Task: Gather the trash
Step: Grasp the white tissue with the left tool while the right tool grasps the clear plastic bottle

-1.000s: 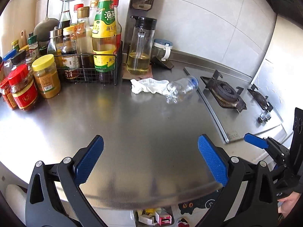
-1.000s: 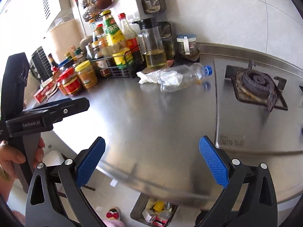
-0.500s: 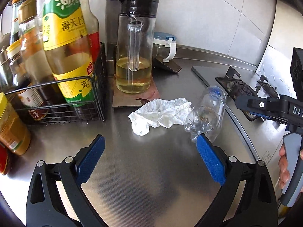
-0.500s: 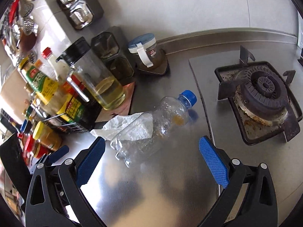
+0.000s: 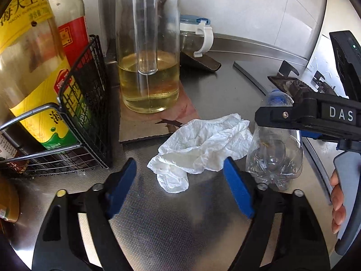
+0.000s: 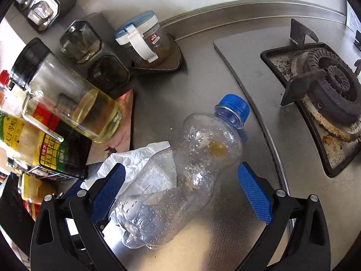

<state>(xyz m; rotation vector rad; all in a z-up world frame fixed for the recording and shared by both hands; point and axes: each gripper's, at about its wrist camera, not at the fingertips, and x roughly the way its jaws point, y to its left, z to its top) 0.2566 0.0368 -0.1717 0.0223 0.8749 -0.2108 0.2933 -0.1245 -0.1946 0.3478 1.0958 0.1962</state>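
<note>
Now the left tongs [image 5: 180, 185] stand spread around the crumpled tissue [image 5: 203, 146] on the steel worktop [image 5: 180, 225]. Right tongs [image 6: 180, 192], also spread, straddle the empty plastic bottle [image 6: 180, 176] lying beside it.

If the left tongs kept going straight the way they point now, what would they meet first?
Most likely the crumpled white tissue, which lies just ahead between the open left tongs. The oil jug stands farther behind it.

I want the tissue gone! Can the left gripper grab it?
Probably yes. The left gripper is open with the tissue lying loose between its fingers. The bottle sits beside it, outside the right finger.
</note>
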